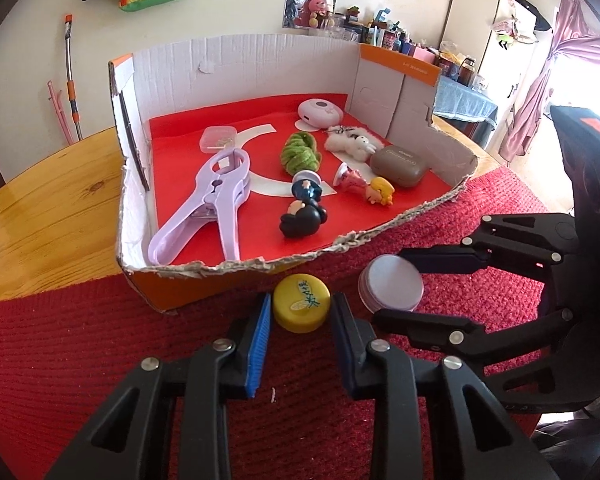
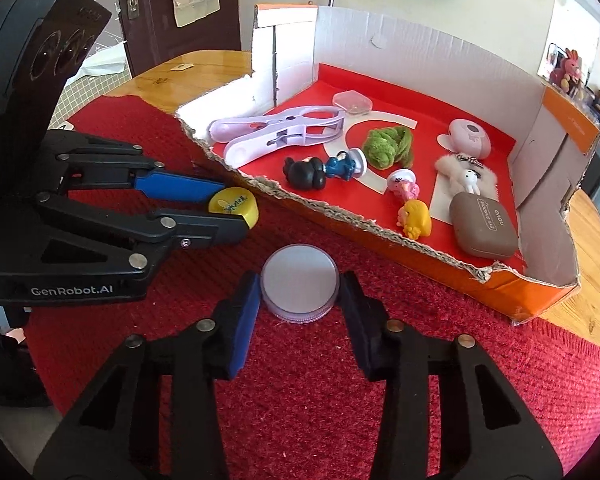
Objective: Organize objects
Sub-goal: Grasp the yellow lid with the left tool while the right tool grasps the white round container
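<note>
A yellow bottle cap [image 1: 302, 306] [image 2: 234, 205] lies on the red knitted mat just in front of the cardboard box. My left gripper [image 1: 302, 300] [image 2: 236, 208] has both pads against its sides, shut on it. To its right a round lavender lid [image 1: 392, 284] [image 2: 300, 280] also rests on the mat. My right gripper [image 2: 300, 284] [image 1: 388, 284] is shut on it, one pad touching each side. The two grippers sit close together, side by side.
The open cardboard box [image 1: 260, 262] [image 2: 380, 236] with a red floor holds a purple clip [image 1: 212, 204], a green fuzzy item [image 1: 300, 154], a brown case [image 1: 398, 164], several small figurines, a pink case and a white plush. Its torn front wall is low. The red mat [image 1: 80, 340] lies on a wooden table [image 1: 52, 216].
</note>
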Demonstrator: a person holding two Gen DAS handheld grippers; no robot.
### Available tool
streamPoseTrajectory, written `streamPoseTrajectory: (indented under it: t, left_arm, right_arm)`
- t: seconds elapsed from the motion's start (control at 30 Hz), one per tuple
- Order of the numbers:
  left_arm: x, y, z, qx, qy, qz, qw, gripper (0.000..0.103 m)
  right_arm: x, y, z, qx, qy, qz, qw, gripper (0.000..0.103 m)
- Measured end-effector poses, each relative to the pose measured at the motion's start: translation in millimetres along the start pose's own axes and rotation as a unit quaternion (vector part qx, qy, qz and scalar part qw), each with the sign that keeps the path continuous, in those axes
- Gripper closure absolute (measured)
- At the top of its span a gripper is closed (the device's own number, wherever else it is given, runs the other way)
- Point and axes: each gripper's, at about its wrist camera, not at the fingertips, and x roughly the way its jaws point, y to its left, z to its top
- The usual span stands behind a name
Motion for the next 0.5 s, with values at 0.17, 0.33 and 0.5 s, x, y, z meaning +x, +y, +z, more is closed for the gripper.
streamPoseTrajectory:
  t: [0.17, 0.33, 0.5]
  left_arm:
    - [-4.8, -0.8, -1.4, -0.005, -0.004, -0.005, 1.0, 0.072]
    - [-18.5, -3.2, 0.3, -0.003, -0.02, -0.01, 0.9997, 0.072]
    - [-20.5, -0.4, 0.6, -0.009, -0.02, -0.009, 0.9997, 0.072]
  right_arm:
    - [-4.6, -2.0, -1.2, 0.012, -0.002, 0.012, 1.0, 0.064]
    - [-18.6, -0.5, -2.0, 0.019, -0.014, 0.027, 0.999, 0.064]
    - [-32.3, -4.4, -1.5, 0.029, -0.025, 0.031, 0.999, 0.064]
